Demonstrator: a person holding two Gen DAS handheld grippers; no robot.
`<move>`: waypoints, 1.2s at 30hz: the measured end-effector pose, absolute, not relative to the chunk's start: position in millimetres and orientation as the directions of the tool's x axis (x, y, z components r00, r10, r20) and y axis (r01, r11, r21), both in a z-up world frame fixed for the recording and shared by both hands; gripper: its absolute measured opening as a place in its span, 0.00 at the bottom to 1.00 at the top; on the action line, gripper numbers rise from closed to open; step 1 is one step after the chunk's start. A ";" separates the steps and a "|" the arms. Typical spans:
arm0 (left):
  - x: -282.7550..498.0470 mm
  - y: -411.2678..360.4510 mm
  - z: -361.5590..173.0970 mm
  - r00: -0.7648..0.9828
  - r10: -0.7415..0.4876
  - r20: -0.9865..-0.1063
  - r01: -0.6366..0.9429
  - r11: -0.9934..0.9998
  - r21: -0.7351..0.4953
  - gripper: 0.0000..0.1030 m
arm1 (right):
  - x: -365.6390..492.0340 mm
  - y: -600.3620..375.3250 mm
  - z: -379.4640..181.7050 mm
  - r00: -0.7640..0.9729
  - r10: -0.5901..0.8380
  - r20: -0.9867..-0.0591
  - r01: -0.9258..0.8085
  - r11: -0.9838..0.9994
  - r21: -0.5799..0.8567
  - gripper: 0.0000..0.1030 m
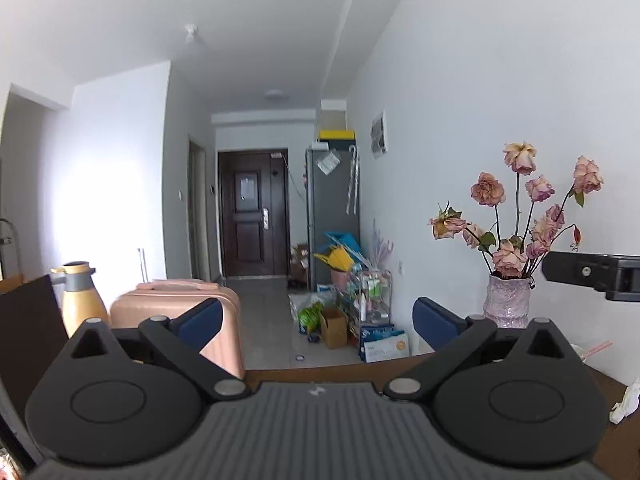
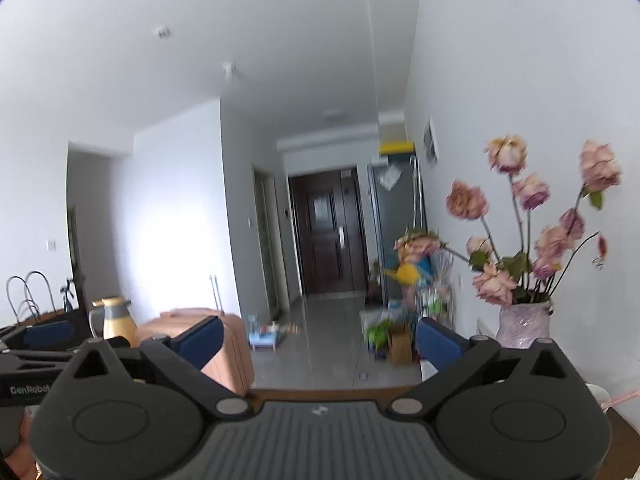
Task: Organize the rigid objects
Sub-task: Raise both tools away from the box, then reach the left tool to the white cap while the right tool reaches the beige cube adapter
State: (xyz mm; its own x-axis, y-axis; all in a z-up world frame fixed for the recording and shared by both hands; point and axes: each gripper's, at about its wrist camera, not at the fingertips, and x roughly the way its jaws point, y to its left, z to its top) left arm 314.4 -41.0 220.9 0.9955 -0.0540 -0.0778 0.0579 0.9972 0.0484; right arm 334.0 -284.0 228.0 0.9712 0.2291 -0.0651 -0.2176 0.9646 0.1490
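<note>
Both grippers are raised and point down a hallway, above a brown table (image 1: pixel 320 372). My left gripper (image 1: pixel 318 318) is open and holds nothing; its blue pads (image 1: pixel 200 318) are wide apart. My right gripper (image 2: pixel 320 338) is open and empty too. The right gripper's body shows at the right edge of the left wrist view (image 1: pixel 592 274). The left gripper shows at the left edge of the right wrist view (image 2: pixel 40 344). A yellow and grey jug (image 1: pixel 82 300) stands at the left; it also shows in the right wrist view (image 2: pixel 116 318). The tabletop near me is hidden.
A pink vase of dried roses (image 1: pixel 506 300) stands at the table's right by the wall, also in the right wrist view (image 2: pixel 524 326). A pink suitcase (image 1: pixel 176 312) stands beyond the table. A crumpled white tissue (image 1: pixel 624 402) lies at right. Floor clutter and a grey fridge (image 1: pixel 334 216) are farther back.
</note>
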 end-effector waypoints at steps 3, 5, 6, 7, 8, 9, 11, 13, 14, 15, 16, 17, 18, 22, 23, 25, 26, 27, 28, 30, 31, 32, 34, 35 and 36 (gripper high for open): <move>286.7 -38.7 209.6 0.997 -0.049 -0.054 0.052 0.997 0.060 1.00 | 304.1 -285.6 210.9 0.977 0.211 -0.025 -0.206 0.968 0.144 1.00; 270.2 -38.1 199.6 0.997 -0.052 -0.054 0.054 0.998 0.044 1.00 | 285.8 -286.4 197.5 0.977 0.211 -0.022 -0.206 0.967 0.147 1.00; 262.7 -37.3 193.9 0.997 -0.053 -0.058 0.055 0.998 0.035 1.00 | 276.4 -287.1 190.7 0.977 0.213 -0.022 -0.208 0.967 0.146 1.00; 254.4 -35.6 187.3 0.997 -0.056 -0.061 0.057 0.998 0.027 1.00 | 267.0 -287.1 183.4 0.976 0.216 -0.021 -0.211 0.967 0.142 1.00; 245.1 -32.7 179.8 0.996 -0.053 -0.069 0.054 0.998 0.023 1.00 | 257.2 -287.3 175.6 0.976 0.217 -0.020 -0.213 0.967 0.137 1.00; 236.0 -29.7 172.5 0.996 -0.045 -0.078 0.046 0.999 0.022 1.00 | 247.1 -288.8 167.7 0.977 0.212 -0.016 -0.208 0.968 0.139 1.00; 213.9 -21.7 155.5 0.995 -0.050 -0.082 0.052 0.998 0.027 1.00 | 226.6 -290.1 153.4 0.977 0.210 -0.025 -0.204 0.968 0.145 1.00; 188.2 -13.1 135.7 0.997 -0.054 -0.058 0.056 0.997 0.046 1.00 | 205.0 -292.3 138.1 0.972 0.233 -0.021 -0.228 0.965 0.129 1.00; 174.0 -10.9 124.3 0.998 -0.036 -0.048 0.039 0.997 0.071 1.00 | 193.6 -292.2 129.2 0.972 0.233 -0.019 -0.230 0.967 0.108 1.00; 160.4 -11.4 112.7 1.000 -0.012 -0.026 0.015 0.995 0.102 1.00 | 181.6 -291.9 120.0 0.976 0.219 -0.016 -0.216 0.972 0.096 1.00; 147.1 -10.9 101.2 1.000 0.013 -0.006 -0.012 0.993 0.116 1.00 | 170.9 -292.3 110.3 0.979 0.205 -0.017 -0.202 0.974 0.098 1.00; 134.1 -9.5 90.2 1.000 0.022 0.003 -0.023 0.993 0.119 1.00 | 160.8 -292.8 100.9 0.979 0.204 -0.030 -0.200 0.974 0.107 1.00; 123.0 -7.7 80.0 1.000 0.006 0.001 -0.006 0.994 0.113 1.00 | 149.7 -292.4 92.3 0.976 0.213 -0.041 -0.207 0.971 0.120 1.00; 104.1 -1.9 49.3 0.995 -0.037 -0.089 0.046 0.993 0.109 1.00 | 118.0 -288.1 58.2 0.971 0.226 -0.084 -0.218 0.971 0.098 1.00; 102.5 -0.5 41.8 0.994 -0.029 -0.109 0.041 0.993 0.111 1.00 | 113.5 -285.5 49.8 0.967 0.230 -0.106 -0.222 0.972 0.076 1.00; 103.8 0.3 28.4 0.987 -0.038 -0.156 0.058 0.991 0.124 1.00 | 107.9 -281.0 33.7 0.960 0.237 -0.149 -0.234 0.971 0.040 1.00; 105.2 1.8 21.9 0.983 -0.036 -0.179 0.059 0.990 0.125 1.00 | 105.9 -279.3 25.5 0.959 0.232 -0.163 -0.227 0.973 0.046 1.00; 108.3 2.8 17.0 0.980 -0.031 -0.198 0.055 0.991 0.119 1.00 | 104.5 -278.2 15.7 0.956 0.231 -0.179 -0.224 0.973 0.061 1.00; 110.2 4.2 11.7 0.975 -0.025 -0.220 0.049 0.993 0.105 1.00 | 104.0 -277.1 6.4 0.951 0.235 -0.198 -0.225 0.972 0.075 1.00; 113.4 9.6 1.5 0.966 -0.031 -0.256 0.051 0.996 0.072 1.00 | 103.6 -271.3 -13.0 0.941 0.229 -0.247 -0.215 0.973 0.083 1.00; 116.1 11.3 -4.3 0.959 -0.036 -0.282 0.056 0.997 0.062 1.00 | 105.4 -268.4 -20.1 0.937 0.224 -0.269 -0.212 0.974 0.075 1.00; 118.6 13.1 -10.7 0.950 -0.036 -0.309 0.057 0.997 0.058 1.00 | 108.1 -267.0 -26.5 0.933 0.218 -0.285 -0.208 0.976 0.066 1.00; 125.3 14.3 -20.6 0.933 -0.037 -0.358 0.065 0.996 0.064 1.00 | 111.7 -263.3 -35.0 0.929 0.203 -0.310 -0.201 0.979 0.041 1.00; 127.9 14.7 -24.4 0.928 -0.037 -0.371 0.068 0.995 0.070 1.00 | 114.5 -263.4 -37.1 0.927 0.197 -0.319 -0.197 0.980 0.034 1.00; 130.2 15.0 -26.7 0.926 -0.034 -0.376 0.068 0.995 0.077 1.00 | 116.2 -263.1 -38.9 0.926 0.194 -0.323 -0.193 0.981 0.036 1.00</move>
